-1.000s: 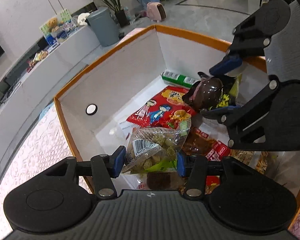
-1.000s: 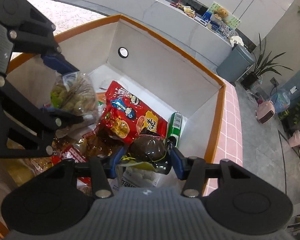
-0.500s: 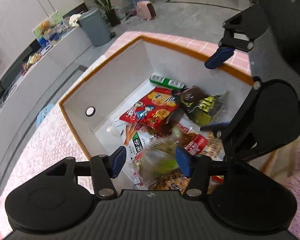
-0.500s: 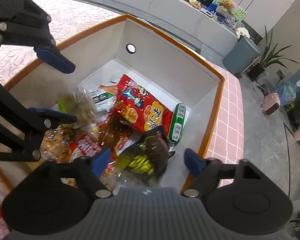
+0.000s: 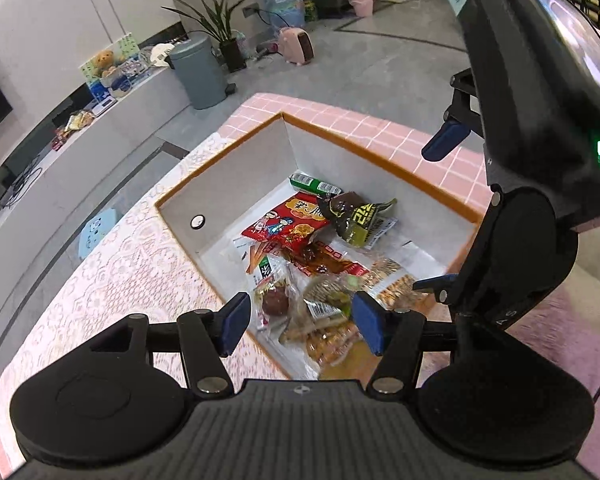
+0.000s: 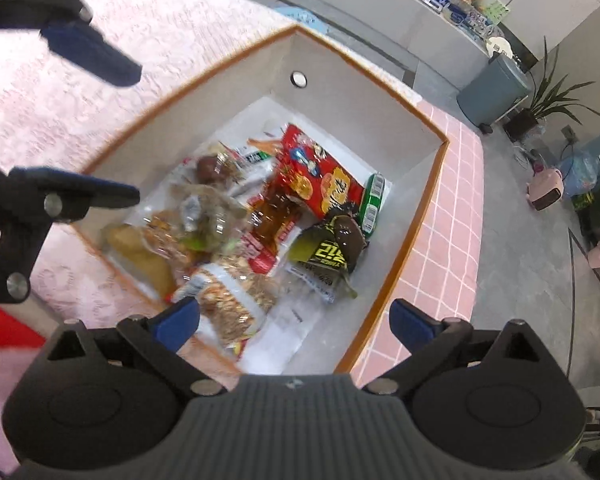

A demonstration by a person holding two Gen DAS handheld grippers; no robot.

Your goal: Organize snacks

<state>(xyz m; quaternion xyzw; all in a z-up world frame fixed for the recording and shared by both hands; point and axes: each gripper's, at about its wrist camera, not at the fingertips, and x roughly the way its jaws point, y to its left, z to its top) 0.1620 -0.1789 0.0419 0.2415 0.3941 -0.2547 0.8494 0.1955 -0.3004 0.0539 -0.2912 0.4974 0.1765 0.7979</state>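
Observation:
A white box with an orange rim (image 5: 220, 160) (image 6: 432, 216) holds several snack packets. Among them lie a red bag (image 5: 288, 222) (image 6: 320, 176), a dark brown and green packet (image 5: 356, 216) (image 6: 332, 244), a green tube pack (image 5: 314, 185) (image 6: 372, 200) and a clear bag of greenish snacks (image 5: 328, 300) (image 6: 204, 216). My left gripper (image 5: 303, 326) (image 6: 100, 124) hangs open above the box's near side, empty. My right gripper (image 6: 294, 324) (image 5: 440, 212) is above the box too, its jaws opening wide with nothing between them.
The box rests on a pink tiled top (image 5: 380, 128) beside a white lace cloth (image 5: 120, 272). On the floor beyond stand a grey bin (image 5: 198, 72), a potted plant (image 5: 224, 36) and a pink heater (image 5: 298, 44). A long white counter (image 5: 100, 120) carries small items.
Both grippers let go of their packets, which dropped onto the pile in the box. Both grippers have opened and risen away from the box.

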